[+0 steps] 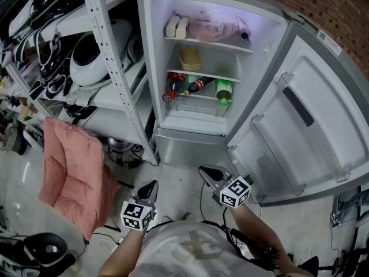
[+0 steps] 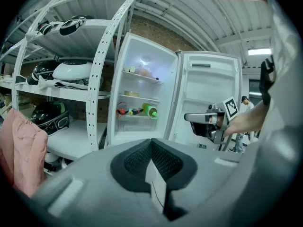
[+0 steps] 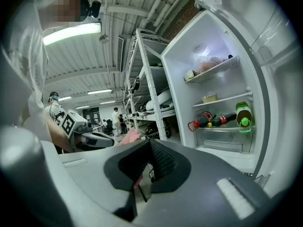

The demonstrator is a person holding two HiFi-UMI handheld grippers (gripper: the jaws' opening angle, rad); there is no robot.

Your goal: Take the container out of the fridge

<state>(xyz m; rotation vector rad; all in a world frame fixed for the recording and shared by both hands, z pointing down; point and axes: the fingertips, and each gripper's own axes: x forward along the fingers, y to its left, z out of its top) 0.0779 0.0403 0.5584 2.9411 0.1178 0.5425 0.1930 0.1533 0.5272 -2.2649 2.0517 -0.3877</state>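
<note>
The fridge [image 1: 154, 51] stands open, its door [image 1: 311, 120] swung out to the right. A tan lidded container [image 1: 190, 58] sits alone on the middle shelf; it also shows in the left gripper view [image 2: 131, 94] and the right gripper view [image 3: 209, 98]. Both grippers hang low in front of the fridge, well short of it. My left gripper [image 1: 151, 186] is shut and holds nothing, its pads meeting [image 2: 152, 167]. My right gripper [image 1: 205, 171] is likewise shut and empty [image 3: 147, 168].
The top shelf holds a bagged item [image 1: 216, 27] and two pale pieces [image 1: 177, 27]. Cola bottles [image 1: 185, 85] and a green bottle [image 1: 223, 91] lie on the shelf below the container. A metal rack [image 1: 109, 68] with appliances stands left of the fridge, and a pink cushion [image 1: 72, 172] leans against it.
</note>
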